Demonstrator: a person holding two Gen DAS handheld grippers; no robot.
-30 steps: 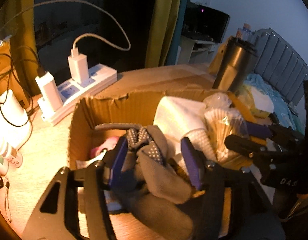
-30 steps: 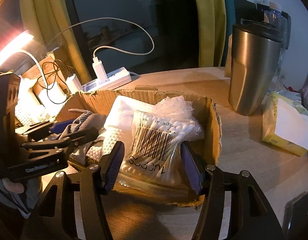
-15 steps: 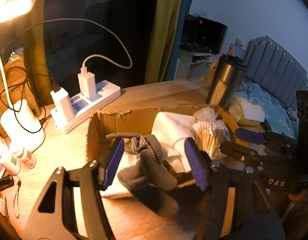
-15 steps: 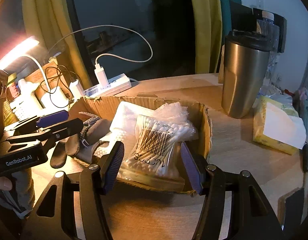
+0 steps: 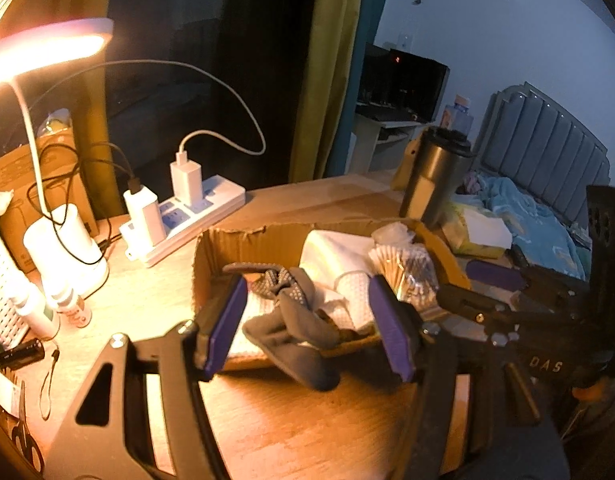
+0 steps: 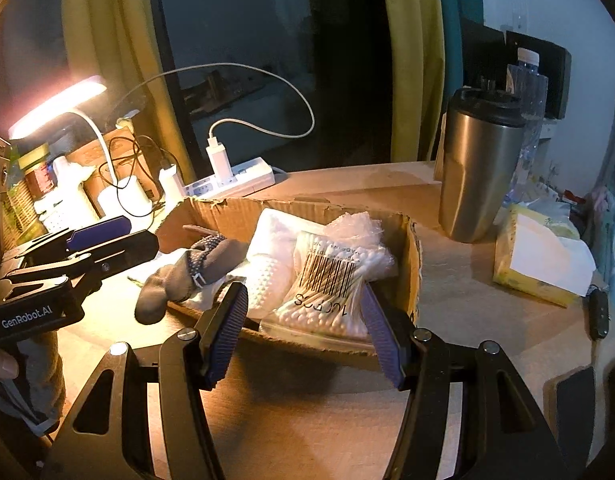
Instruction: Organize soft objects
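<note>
— Well, note this: a second back the left gripper (image 5: 303, 320) sat low over the cardboard box (image 6: 413, 256) with the grey sock (image 5: 295, 320) bunched between its pads; now it is drawn back and up, jaws wide, nothing in them.

— And the sock?

— Let go. It lies draped over the box's near wall, its toe hanging outside above the desk (image 5: 307, 420), its dotted part inside. So, by my reading, it is only half put away — a nudge inward seems wanted.

— Right side?

— The right gripper (image 6: 303, 332) has pulled away too, jaws spread and empty, hovering before the bag of cotton swabs (image 6: 331, 284), which rests inside against the near wall.

— Count?

— One box. In it: one sock, one white textured cloth (image 6: 271, 264), one swab bag, one crumpled clear plastic piece (image 6: 355, 224) behind. Whether a second sock hides beneath, I cannot tell.

— Outside the box?

— One steel tumbler (image 6: 479, 168), one tissue pack (image 6: 539, 260), one power strip (image 5: 195, 216) with two chargers, one lamp (image 5: 47, 48).
</note>
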